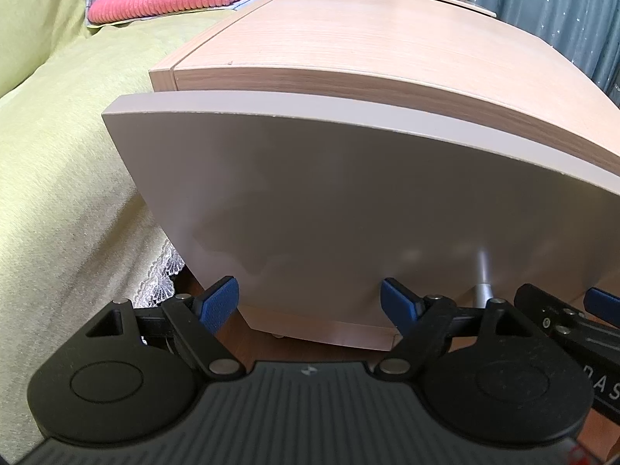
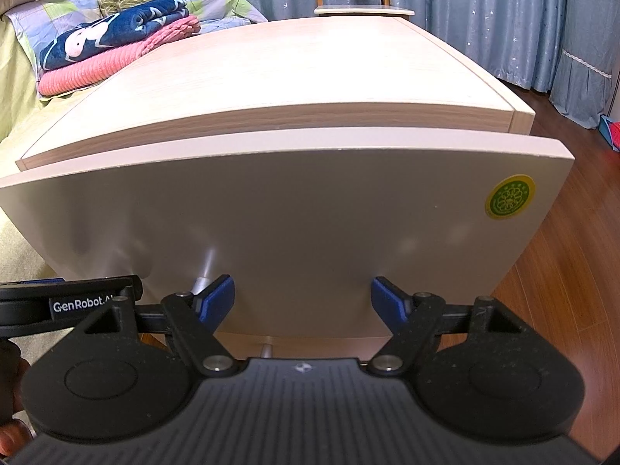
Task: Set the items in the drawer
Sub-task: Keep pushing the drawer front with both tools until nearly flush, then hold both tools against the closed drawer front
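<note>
Item: bedside cabinet (image 2: 271, 77), pale wood-grain top, standing beside a bed (image 1: 58, 155) with a yellow-green cover.

Drawer (image 2: 271, 224): fills the centre of both views; glossy beige curved front, round green-yellow sticker (image 2: 510, 197) at 2 o'clock, metal knob (image 1: 482, 290) low on the front. It appears shut or barely ajar.

Left gripper (image 1: 310, 298) and right gripper (image 2: 302, 296): fingers spread, holding nothing, level with the drawer's lower edge, one each side of the knob, probably so one can pull it open.

Folded blankets (image 2: 116, 50): on the bed at 10 o'clock.
</note>
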